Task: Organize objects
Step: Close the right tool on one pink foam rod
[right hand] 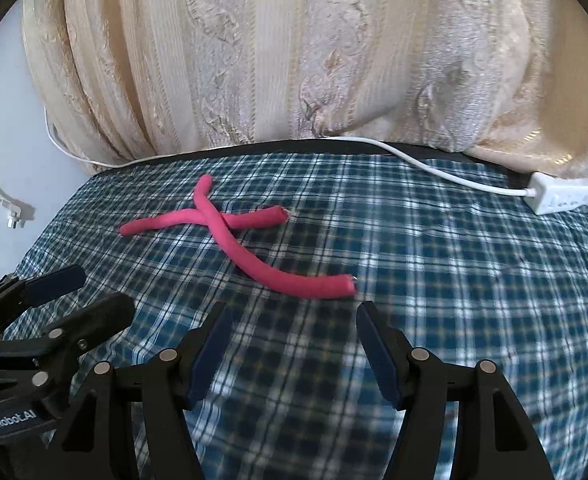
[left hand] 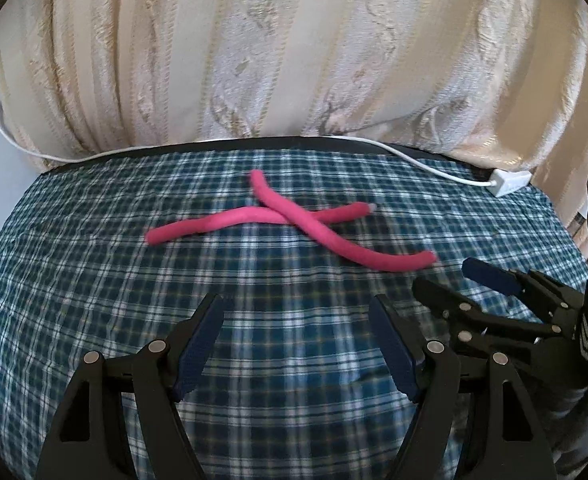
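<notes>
Nearest, the left gripper [left hand: 298, 320] and right gripper [right hand: 290, 322] are seen side by side above the plaid cloth [right hand: 434, 280], jaws apart, nothing held. Just beyond them, two pink foam rods [right hand: 230, 240] are laid crossed in an X on the cloth. Farther back, a white power strip [right hand: 562, 198] and cream curtain [right hand: 274, 60] are seen.

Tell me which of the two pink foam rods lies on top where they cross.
The longer curved rod, running from the far tip down to the end nearest the right gripper. It passes over the flatter crosswise rod, which lies underneath on the plaid cloth.
</notes>
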Demonstrator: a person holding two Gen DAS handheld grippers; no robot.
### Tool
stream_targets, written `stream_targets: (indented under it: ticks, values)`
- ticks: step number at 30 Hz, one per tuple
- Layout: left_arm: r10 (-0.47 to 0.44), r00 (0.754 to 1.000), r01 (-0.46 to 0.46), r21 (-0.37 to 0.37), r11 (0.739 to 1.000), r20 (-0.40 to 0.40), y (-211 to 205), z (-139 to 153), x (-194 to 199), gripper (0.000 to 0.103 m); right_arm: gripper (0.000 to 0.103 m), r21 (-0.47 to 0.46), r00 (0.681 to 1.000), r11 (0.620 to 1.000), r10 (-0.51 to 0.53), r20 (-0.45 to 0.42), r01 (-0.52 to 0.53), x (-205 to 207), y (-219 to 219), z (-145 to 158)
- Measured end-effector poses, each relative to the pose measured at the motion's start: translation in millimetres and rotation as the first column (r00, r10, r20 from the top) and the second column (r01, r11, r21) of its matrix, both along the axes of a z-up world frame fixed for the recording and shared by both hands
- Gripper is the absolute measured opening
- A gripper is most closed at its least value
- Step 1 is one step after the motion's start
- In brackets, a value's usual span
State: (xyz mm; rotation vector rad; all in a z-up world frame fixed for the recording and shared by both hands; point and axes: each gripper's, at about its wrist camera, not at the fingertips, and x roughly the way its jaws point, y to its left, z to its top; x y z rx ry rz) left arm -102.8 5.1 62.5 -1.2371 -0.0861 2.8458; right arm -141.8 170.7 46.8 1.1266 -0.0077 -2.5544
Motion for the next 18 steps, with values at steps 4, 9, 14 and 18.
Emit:
stream_targets:
  ticks: [4, 9, 14, 18]
  values:
    - [0.042, 0.999, -0.042, 0.006, 0.999, 0.012, -17.8, -3.8, -6.2, 0.076, 0.068, -0.015, 1.0, 1.0, 0.019, 0.009, -0.019, -11.4, -7.7, -1.5]
    - [0.088, 0.996, -0.089, 0.011, 0.996, 0.03, -36.2, -9.1, -13.3, 0.076, 0.068, -0.02, 0.998, 0.998, 0.057, 0.007, -0.057, -22.3, -23.8, -2.6]
    - [0.111, 0.993, -0.111, 0.011, 0.994, 0.044, -48.6, -14.0, -17.7, 0.076, 0.068, -0.025, 0.996, 0.996, 0.082, 0.018, -0.081, -37.5, -37.0, -7.0]
    - [0.121, 0.991, -0.121, 0.0, 0.993, 0.054, -54.7, -17.7, -22.7, 0.076, 0.064, -0.023, 0.994, 0.994, 0.103, 0.027, -0.103, -47.8, -45.8, -10.1]
